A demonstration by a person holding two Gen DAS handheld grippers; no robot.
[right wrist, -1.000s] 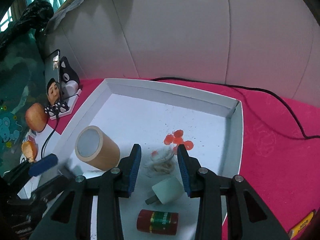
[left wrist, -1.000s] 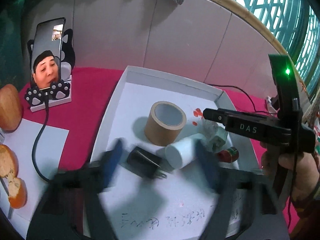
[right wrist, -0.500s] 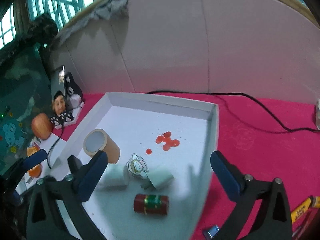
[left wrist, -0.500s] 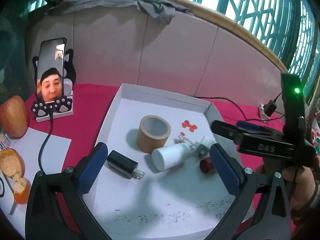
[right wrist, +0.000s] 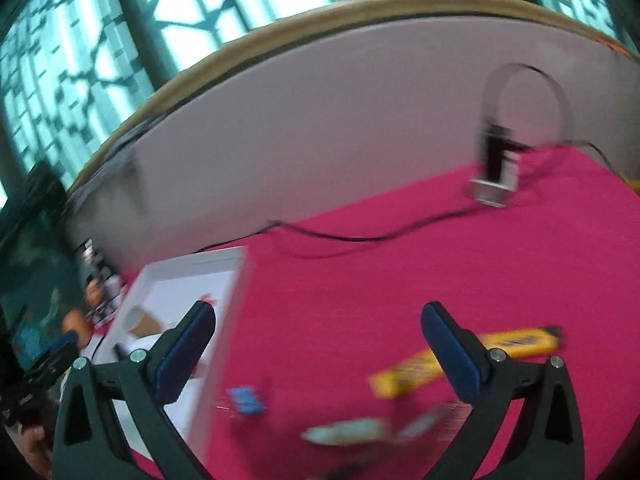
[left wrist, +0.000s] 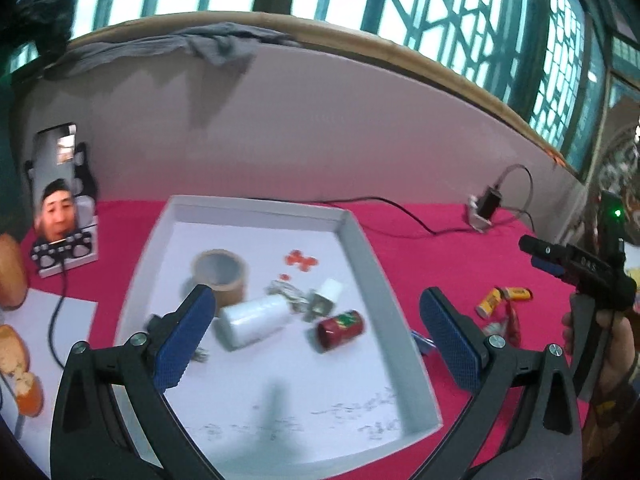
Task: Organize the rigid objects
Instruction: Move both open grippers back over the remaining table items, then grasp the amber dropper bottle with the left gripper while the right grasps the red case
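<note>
Right wrist view is blurred: my right gripper hangs wide open and empty over the red cloth, a yellow pack, probably, just ahead. Left gripper, also wide and empty, faces the tray. Closing blind could miss the pack.

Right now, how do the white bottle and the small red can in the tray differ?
The white bottle is plain white and longer; the red can is dark red with a green label band and shorter. The bottle lies beside the tape roll; the can lies nearer the tray's right wall. Both lie on their sides.
</note>
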